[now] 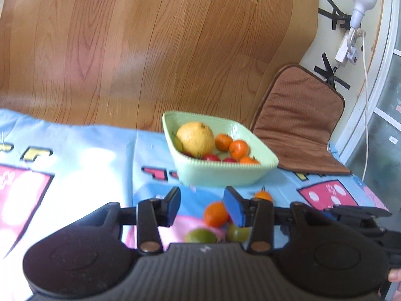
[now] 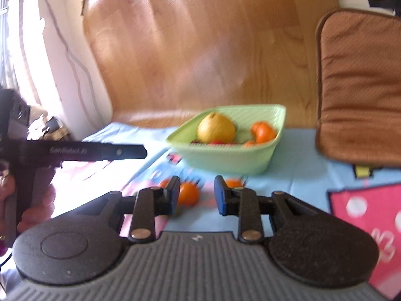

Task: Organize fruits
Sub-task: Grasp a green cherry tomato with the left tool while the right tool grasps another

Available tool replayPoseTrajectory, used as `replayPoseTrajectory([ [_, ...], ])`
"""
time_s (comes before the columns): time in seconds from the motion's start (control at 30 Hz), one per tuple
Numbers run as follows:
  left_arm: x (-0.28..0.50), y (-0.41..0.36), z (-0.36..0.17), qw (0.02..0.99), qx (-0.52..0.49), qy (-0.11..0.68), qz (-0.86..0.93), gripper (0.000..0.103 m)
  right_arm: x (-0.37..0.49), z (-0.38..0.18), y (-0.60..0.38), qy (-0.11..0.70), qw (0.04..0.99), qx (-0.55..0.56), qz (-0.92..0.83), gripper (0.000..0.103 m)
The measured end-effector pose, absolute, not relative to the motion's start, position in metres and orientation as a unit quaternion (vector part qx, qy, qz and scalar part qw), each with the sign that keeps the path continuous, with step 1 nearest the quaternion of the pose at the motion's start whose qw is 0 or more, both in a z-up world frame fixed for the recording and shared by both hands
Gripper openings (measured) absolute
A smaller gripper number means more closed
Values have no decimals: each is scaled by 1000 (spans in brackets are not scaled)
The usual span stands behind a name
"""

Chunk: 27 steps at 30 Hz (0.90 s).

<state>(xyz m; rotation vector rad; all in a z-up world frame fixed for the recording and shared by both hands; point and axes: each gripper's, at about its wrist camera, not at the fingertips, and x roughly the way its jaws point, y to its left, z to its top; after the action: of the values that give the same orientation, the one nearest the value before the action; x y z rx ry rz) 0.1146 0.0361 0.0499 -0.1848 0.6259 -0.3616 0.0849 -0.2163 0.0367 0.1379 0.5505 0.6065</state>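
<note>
- So the setup was a wood-plank floor (image 1: 150, 37) in the background, with a tabletop (image 1: 87, 150) covered in a blue cartoon cloth, and a brown cushion (image 1: 298, 118) off to one side by the far edge.
- The mint green bowl (image 1: 225, 173) sat toward the back of the cloth, clearly the collecting spot. It already held a big yellow citrus (image 1: 196, 136), a few small oranges (image 1: 238, 148) and some red cherry tomatoes (image 1: 211, 157).
- Loose fruit was left on the cloth in front of the bowl: an orange mandarin (image 1: 215, 213), two green fruits (image 1: 201, 235) and another small orange one (image 1: 263, 195) near the bowl. Looked to me like those were the leftovers to sort.
- The left gripper (image 1: 203, 207) hung low over that cluster, fingers (image 1: 173, 205) parted a bit with nothing between them. The mandarin showed in the gap but lay on the cloth beyond, not pinched. My guess is it was lining up for that one.
- The right gripper (image 2: 196, 195) was also empty, fingers (image 2: 221, 195) only narrowly apart, aimed at the same patch with an orange fruit (image 2: 188, 193) just past its left finger.
- Both views were motion-blurred, so I couldn't tell if anything was actually touching.
</note>
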Motion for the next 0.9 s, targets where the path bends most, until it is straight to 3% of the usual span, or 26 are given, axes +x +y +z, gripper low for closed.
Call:
replayPoseTrajectory([
  [0.2,99,33,31,926,-96,318,-180,46,83,30,-186,283,912,26,294,34],
  [0.3,100,32,23,921,-110,327,-181,46,90,26,-177,286,914,15,288,48],
  [0.4,105,31,14,919,-114,336,-171,38,99,20,-168,298,911,3,285,49],
  [0.43,105,34,12,918,-126,335,-172,37,102,18,-166,303,910,1,284,49],
  [0.53,105,42,10,913,-150,336,-176,34,103,17,-170,303,906,18,294,27],
  [0.9,26,51,17,918,-152,323,-175,34,17,26,-227,270,929,15,252,27],
])
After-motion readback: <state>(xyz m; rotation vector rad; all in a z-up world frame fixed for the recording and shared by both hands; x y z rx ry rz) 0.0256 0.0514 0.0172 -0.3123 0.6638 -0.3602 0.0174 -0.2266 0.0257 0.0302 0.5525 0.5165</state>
